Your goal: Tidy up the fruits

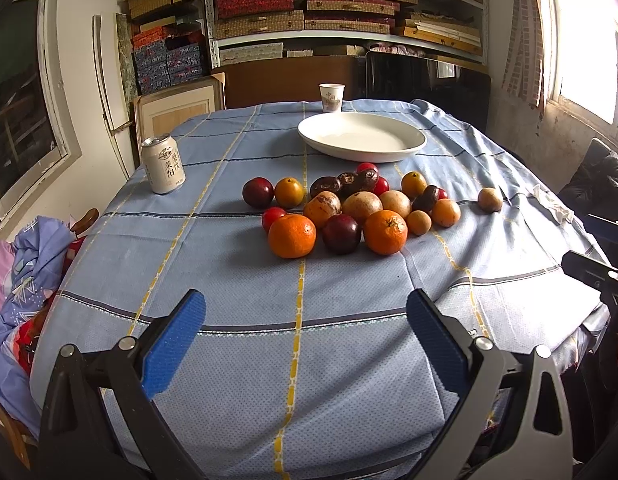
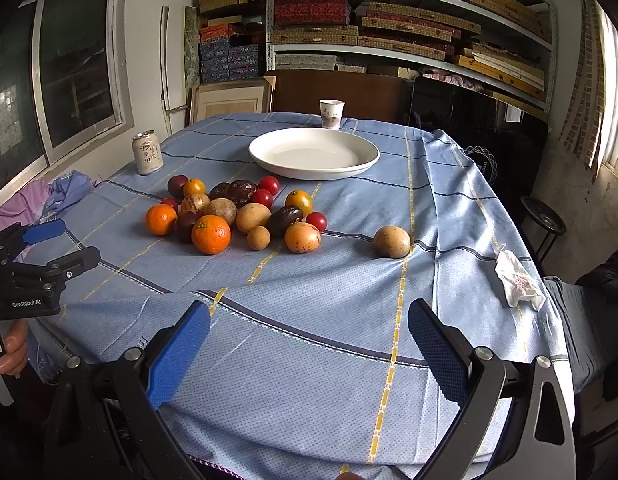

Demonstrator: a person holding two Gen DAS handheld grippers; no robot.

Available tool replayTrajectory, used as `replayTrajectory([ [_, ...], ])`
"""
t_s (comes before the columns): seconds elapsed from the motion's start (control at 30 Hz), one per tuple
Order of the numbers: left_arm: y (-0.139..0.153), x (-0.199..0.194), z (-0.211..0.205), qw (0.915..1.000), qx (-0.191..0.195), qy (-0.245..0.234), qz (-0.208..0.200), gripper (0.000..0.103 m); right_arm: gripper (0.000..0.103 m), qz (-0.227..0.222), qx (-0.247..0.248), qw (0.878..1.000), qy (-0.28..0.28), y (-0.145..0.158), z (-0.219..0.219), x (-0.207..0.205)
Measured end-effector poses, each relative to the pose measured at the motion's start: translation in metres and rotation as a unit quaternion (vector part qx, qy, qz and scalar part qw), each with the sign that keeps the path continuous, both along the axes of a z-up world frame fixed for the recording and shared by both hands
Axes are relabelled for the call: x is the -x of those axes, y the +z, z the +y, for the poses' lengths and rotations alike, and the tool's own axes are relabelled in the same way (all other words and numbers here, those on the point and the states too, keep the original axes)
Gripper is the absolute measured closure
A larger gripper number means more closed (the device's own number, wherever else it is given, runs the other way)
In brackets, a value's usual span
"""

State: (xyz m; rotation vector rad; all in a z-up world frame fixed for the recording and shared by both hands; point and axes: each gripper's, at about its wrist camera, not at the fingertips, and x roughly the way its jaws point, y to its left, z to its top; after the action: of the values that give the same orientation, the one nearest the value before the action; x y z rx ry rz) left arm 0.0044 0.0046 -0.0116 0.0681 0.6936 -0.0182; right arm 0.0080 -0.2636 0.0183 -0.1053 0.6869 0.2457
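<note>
A pile of mixed fruit (image 1: 349, 208) (image 2: 237, 216) lies mid-table: oranges, dark plums, brown wrinkled fruits, small red tomatoes. One tan fruit (image 1: 489, 199) (image 2: 391, 241) sits alone to the right of the pile. Behind the fruit stands an empty white plate (image 1: 409, 142) (image 2: 361, 162). My left gripper (image 1: 305, 308) hovers open over the near table edge, well short of the pile. My right gripper (image 2: 309, 320) is likewise open and empty near the front edge. Each gripper shows at the side of the other's view.
A white drink can (image 1: 163, 165) (image 2: 147, 152) stands at the left, a paper cup (image 1: 331, 97) (image 2: 331, 113) behind the plate. A crumpled tissue (image 2: 519, 280) lies at the right table edge. Clothes (image 1: 25, 280) are heaped at the left. Shelves of boxes (image 1: 329, 4) fill the back wall.
</note>
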Motion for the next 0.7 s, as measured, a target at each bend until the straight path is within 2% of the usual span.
replayTrajectory([
  [0.7,-0.002,-0.002,0.003,1.0000,0.005,0.003,0.008,0.004,0.003,-0.009,0.009,1.000,0.018,0.000,0.013,0.006],
])
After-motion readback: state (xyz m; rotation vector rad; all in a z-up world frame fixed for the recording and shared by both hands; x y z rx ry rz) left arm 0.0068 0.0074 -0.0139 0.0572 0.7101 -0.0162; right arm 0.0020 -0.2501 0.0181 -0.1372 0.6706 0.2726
